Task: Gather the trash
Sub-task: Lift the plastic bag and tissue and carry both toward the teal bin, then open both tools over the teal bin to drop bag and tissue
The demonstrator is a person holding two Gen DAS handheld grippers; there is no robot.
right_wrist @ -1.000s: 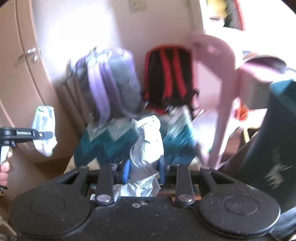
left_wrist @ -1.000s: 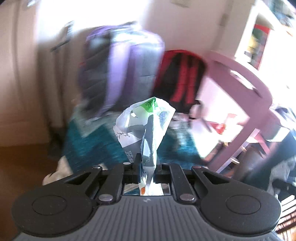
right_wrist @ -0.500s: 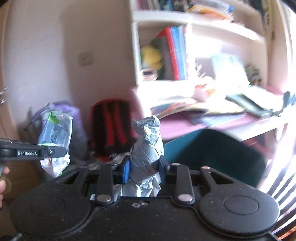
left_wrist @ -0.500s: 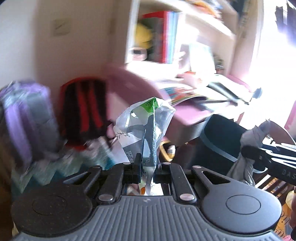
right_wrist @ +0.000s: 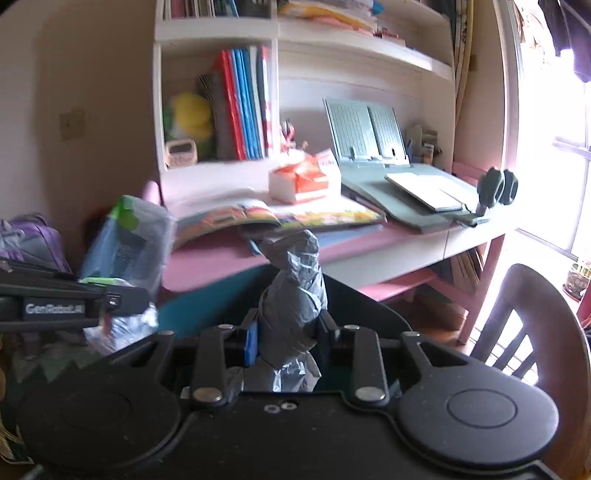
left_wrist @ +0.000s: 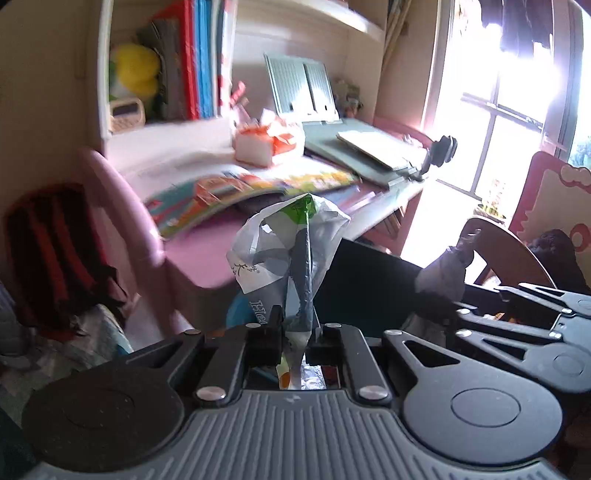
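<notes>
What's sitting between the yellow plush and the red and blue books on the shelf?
Dark grey upright books or folders, seen clearest in the right wrist view.

Each scene is viewed from just behind a claw, along its fingers and slightly downward. The bench (left_wrist: 207, 258) is faced closely from the left wrist, with the right claw (left_wrist: 436, 295) seen at the right edge. From the right wrist, bench (right_wrist: 229, 254) and shelf (right_wrist: 221, 29) are faced, the left claw (right_wrist: 110, 301) at left. The bench is shared by both views.

Pink desk (right_wrist: 236, 254) w/ bookshelf (right_wrist: 218, 29), bright window (right_wrist: 554, 147) rt, wooden chair (right_wrist: 532, 317), beige wall (right_wrist: 74, 74)
</notes>
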